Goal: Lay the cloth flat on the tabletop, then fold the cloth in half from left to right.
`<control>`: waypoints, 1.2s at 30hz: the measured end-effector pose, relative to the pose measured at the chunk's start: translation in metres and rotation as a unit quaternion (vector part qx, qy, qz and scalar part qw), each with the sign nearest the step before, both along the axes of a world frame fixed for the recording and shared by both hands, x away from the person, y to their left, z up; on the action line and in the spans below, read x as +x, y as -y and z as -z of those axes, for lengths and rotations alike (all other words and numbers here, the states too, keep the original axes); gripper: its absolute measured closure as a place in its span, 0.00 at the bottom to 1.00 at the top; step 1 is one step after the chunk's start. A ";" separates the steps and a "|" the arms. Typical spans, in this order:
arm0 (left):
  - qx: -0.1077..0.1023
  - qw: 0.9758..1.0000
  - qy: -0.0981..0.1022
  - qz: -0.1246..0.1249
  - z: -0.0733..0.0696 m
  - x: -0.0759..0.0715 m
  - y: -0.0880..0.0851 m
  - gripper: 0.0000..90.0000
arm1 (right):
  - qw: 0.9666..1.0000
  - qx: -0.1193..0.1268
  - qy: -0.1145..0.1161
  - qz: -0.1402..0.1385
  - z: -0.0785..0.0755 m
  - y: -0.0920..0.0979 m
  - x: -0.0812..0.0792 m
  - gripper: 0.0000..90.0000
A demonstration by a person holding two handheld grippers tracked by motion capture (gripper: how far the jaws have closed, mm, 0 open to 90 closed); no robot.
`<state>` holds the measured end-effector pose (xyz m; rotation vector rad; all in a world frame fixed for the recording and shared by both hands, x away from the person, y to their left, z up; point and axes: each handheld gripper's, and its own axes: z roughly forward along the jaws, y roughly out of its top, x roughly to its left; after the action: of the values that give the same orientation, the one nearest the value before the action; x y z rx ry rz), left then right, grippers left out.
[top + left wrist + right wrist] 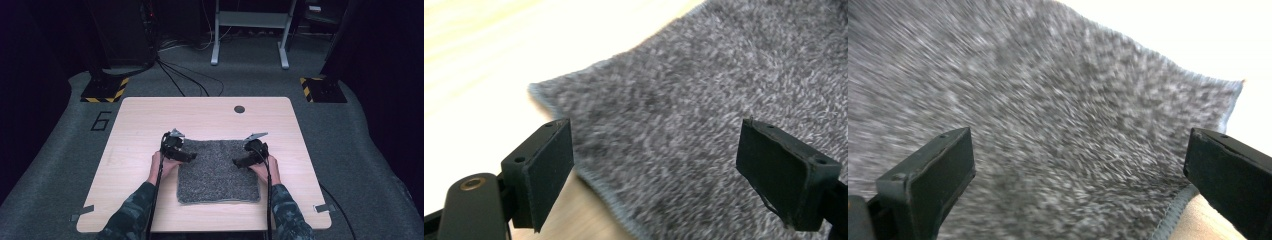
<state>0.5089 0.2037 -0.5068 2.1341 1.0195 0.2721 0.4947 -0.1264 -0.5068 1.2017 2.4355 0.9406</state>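
A grey fuzzy cloth point(218, 170) lies flat in the middle of the light wooden table point(140, 120). My left gripper point(189, 157) hovers at the cloth's left edge near its far corner, jaws wide apart, nothing clamped. In the left gripper view the cloth's corner point(536, 90) lies ahead, and the cloth's edge runs under the open gripper point(654, 165). My right gripper point(239, 162) sits at the cloth's right side, pointing inward. In the right gripper view the cloth point(1048, 125) spreads beneath the open gripper point(1078, 175), its hemmed edge point(1173, 212) low at the right.
A dark round hole point(239, 109) sits in the table near the far edge. Tape strips point(81, 212) mark the near corners. Beyond the table are grey carpet, cables point(180, 75), a metal frame point(250, 30) and yellow-black striped bases point(105, 90).
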 end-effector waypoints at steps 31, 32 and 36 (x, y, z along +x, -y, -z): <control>-0.011 0.999 -0.016 -0.044 -0.006 0.035 -0.015 0.17 | 0.992 0.034 0.006 -0.125 -0.013 -0.137 -0.124 0.02; -0.011 0.999 -0.021 -0.042 -0.003 0.038 -0.014 0.17 | 0.990 0.029 0.001 -0.135 -0.013 -0.142 -0.127 0.02; -0.010 0.998 -0.029 -0.054 0.003 0.045 -0.012 0.17 | 0.987 0.018 -0.007 -0.158 -0.008 -0.162 -0.139 0.05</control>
<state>0.5540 0.2154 -0.5101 2.0819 1.1697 0.2515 0.3561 0.0359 -0.4992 0.8477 2.6804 1.0656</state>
